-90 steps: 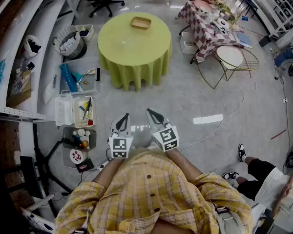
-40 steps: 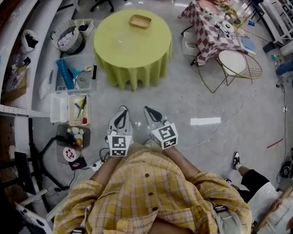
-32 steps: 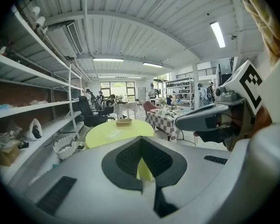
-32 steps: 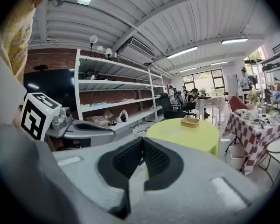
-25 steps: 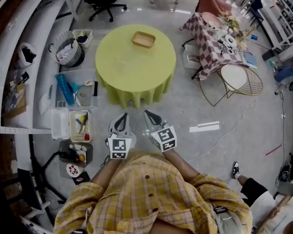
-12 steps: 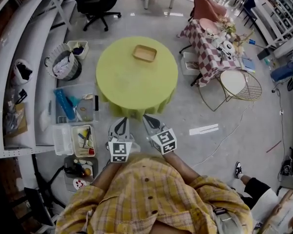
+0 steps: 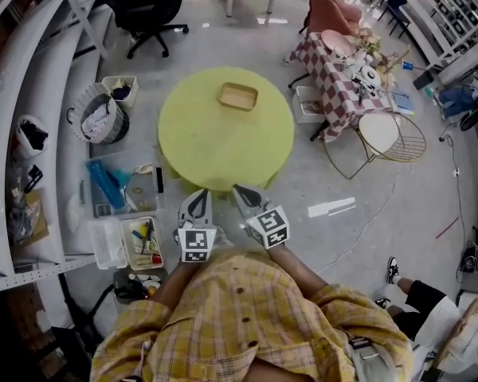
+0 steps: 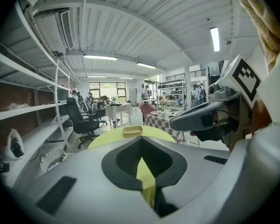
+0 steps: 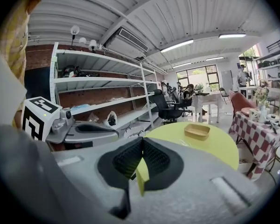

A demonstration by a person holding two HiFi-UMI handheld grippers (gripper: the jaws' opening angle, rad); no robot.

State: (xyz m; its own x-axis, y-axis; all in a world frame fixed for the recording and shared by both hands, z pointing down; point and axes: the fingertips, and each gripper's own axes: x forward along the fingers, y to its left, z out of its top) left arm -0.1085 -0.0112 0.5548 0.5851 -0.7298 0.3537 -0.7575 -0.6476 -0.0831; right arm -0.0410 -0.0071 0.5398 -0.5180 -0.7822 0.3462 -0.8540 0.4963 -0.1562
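A round table with a yellow-green cloth (image 7: 215,146) stands just ahead of me, and a shallow wooden tray (image 7: 238,96) sits near its far side. My left gripper (image 7: 196,204) and right gripper (image 7: 243,195) are held side by side close to my chest, near the table's front edge. Both are shut and hold nothing. In the left gripper view the left gripper (image 8: 141,143) points at the tray (image 8: 132,131), with the right gripper (image 8: 203,120) beside it. In the right gripper view the right gripper (image 9: 141,143) faces the table (image 9: 219,146) and the tray (image 9: 197,131).
Long shelving (image 7: 20,126) runs along the left, with a laundry basket (image 7: 95,122) and plastic bins (image 7: 119,185) on the floor beside it. A black office chair (image 7: 147,6) stands behind the table. A checked-cloth table (image 7: 342,70) and a wire side table (image 7: 390,134) are at right. Another person's legs (image 7: 418,309) are at lower right.
The round table has come nearer to me and now lies just beyond the gripper tips. Both grippers stay shut and side by side.
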